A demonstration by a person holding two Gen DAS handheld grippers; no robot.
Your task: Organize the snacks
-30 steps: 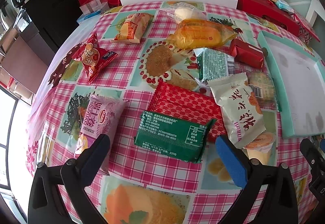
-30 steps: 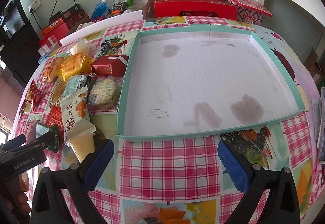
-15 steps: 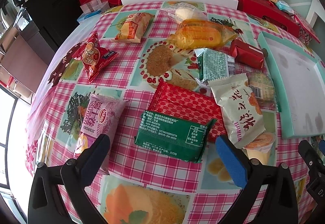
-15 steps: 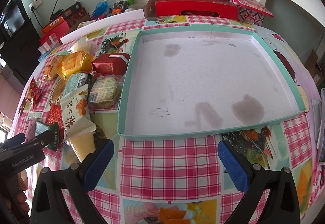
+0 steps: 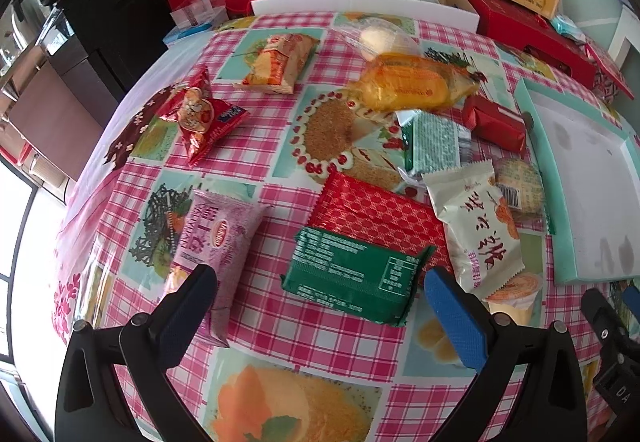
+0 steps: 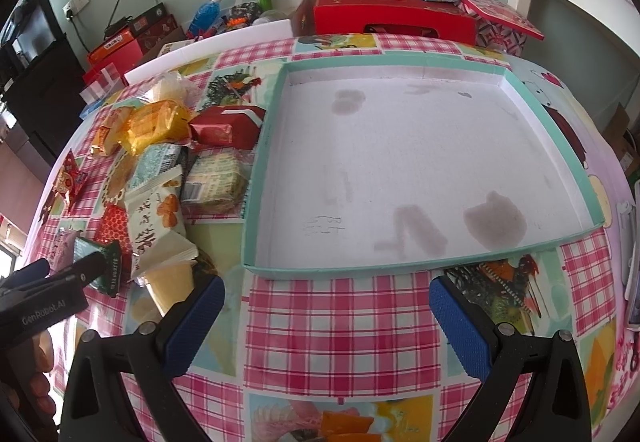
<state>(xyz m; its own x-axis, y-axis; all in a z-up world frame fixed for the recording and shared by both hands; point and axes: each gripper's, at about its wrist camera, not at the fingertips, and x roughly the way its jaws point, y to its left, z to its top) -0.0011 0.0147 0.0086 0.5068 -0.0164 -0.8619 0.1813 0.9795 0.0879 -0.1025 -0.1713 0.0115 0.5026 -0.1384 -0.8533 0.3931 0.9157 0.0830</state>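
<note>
Pink-wrapped snack (image 5: 218, 242) is seen just ahead of the left finger of the left gripper (image 5: 320, 312), whose jaws are spread wide with nothing between them; the green packet (image 5: 352, 274) lies just beyond the gap, overlapping the red packet (image 5: 380, 211); the white pouch (image 5: 478, 230) sits ahead of the right finger; the right gripper (image 6: 326, 318) is likewise spread and holds nothing, with the teal-rimmed tray (image 6: 352, 269) just ahead of it.

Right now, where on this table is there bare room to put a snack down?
The tray is bare inside. Bare cloth lies between its near rim and the right gripper, and between the red bag and green pack. Crowded: the pile beside the tray's left wall.
</note>
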